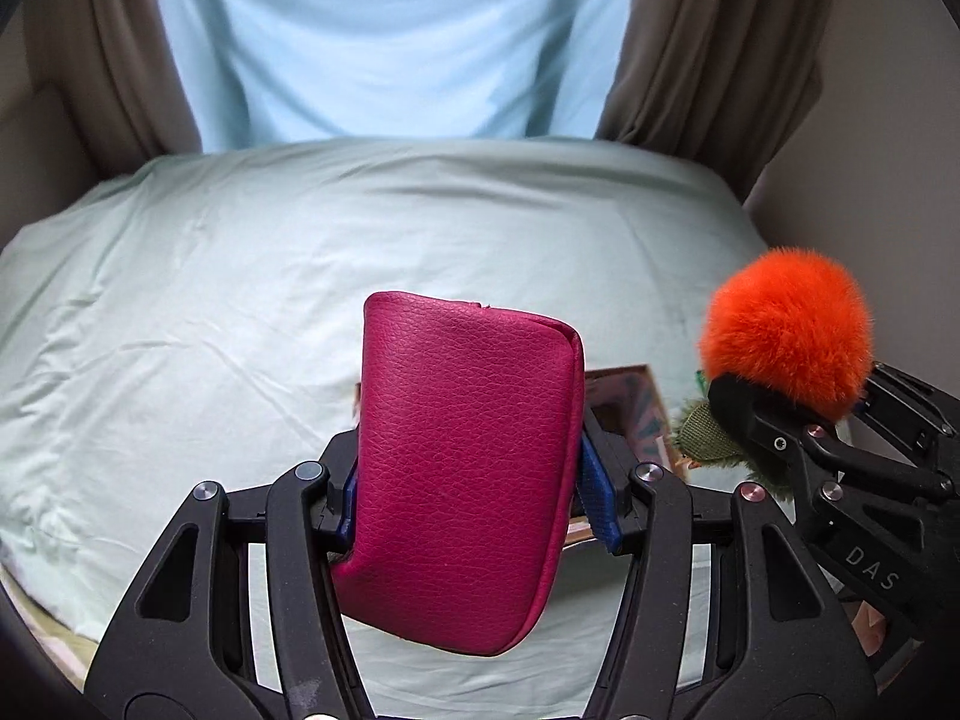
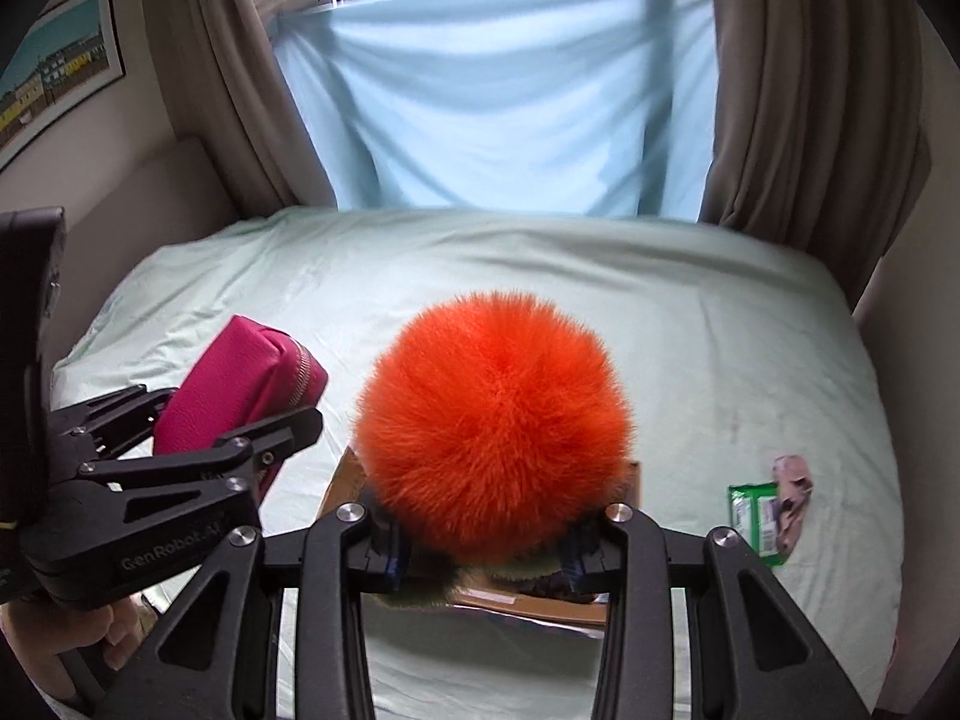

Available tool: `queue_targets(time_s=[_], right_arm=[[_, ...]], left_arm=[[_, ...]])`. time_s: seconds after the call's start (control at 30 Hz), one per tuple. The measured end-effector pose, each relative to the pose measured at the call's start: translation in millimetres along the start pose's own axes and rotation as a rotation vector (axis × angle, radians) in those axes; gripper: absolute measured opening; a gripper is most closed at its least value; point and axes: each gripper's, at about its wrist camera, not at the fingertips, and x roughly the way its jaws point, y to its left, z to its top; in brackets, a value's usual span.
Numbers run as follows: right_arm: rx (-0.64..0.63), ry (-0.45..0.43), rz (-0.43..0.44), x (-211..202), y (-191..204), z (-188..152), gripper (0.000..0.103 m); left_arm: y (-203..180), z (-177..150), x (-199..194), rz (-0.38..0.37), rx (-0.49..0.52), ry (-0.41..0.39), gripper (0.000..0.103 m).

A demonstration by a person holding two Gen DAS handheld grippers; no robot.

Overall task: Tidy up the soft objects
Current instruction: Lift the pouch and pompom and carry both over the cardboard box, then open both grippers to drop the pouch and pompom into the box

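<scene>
Magenta faux-leather pouch [image 1: 462, 468] sits clamped in the left gripper [image 1: 471, 498], jaws pressed on its two sides, pouch standing on end and lifted off the bed [image 1: 210, 300]. Probably held by the flanks so the soft body doesn't fold. Below and just behind the pouch, a corner of a cardboard box [image 1: 636, 402] peeks out on the bed; likely the drop spot, judging by the task. Right of the left gripper, near, the right gripper [image 1: 774, 420] carries an orange pompom [image 1: 786, 330] with a green fuzzy piece [image 1: 711, 429] under it. Ahead of the gripper, plain wrinkled sheet up to the curtains [image 1: 708, 48], plenty of open room; bed edge drops off at far left.

Right wrist view: the orange pompom [image 2: 492, 426] fills the space between the right gripper's [image 2: 486, 552] jaws, which are closed on the base of the toy under the fluff; grip low keeps the fur uncrushed, my guess. Box [image 2: 354, 480] rim shows right beneath and ahead of it. To the left, close, the left gripper [image 2: 240, 450] with the pouch [image 2: 240, 384], so the two are crowding over the box, risk of bumping. To the right, well apart, a green packet [image 2: 756, 522] touching a small pink item [image 2: 792, 480] lies on the bed [image 2: 690, 360] near its right edge. Room is open forward.
</scene>
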Motion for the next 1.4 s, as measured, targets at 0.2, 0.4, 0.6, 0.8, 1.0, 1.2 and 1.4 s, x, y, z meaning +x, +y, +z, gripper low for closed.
queue_targets(time_s=[0.2,0.4,0.6,0.8,1.0,1.2,1.4], right_arm=[[-0.003,0.167,-0.027,72,3,-5,0.035],[0.059,0.341,-0.005,138,-9,-8,0.035],[0.169,0.476,0.023,183,-18,-8,0.035],[0.269,0.617,0.036,216,-21,-17,0.035],[0.38,0.666,0.04,233,-29,-23,0.035],[0.437,0.666,0.119,243,-27,-21,0.103],[0.42,0.645,0.1,238,-27,-17,0.103]], left_arm=[[38,-8,60,0.002,-0.043,0.119,0.053],[53,-11,118,-0.01,-0.051,0.236,0.053],[55,-21,160,-0.019,-0.032,0.316,0.053],[56,-45,187,-0.026,-0.036,0.402,0.053],[46,-54,199,-0.025,0.012,0.427,0.053],[38,-50,200,-0.048,0.013,0.431,0.103],[44,-44,191,-0.054,0.002,0.426,0.103]])
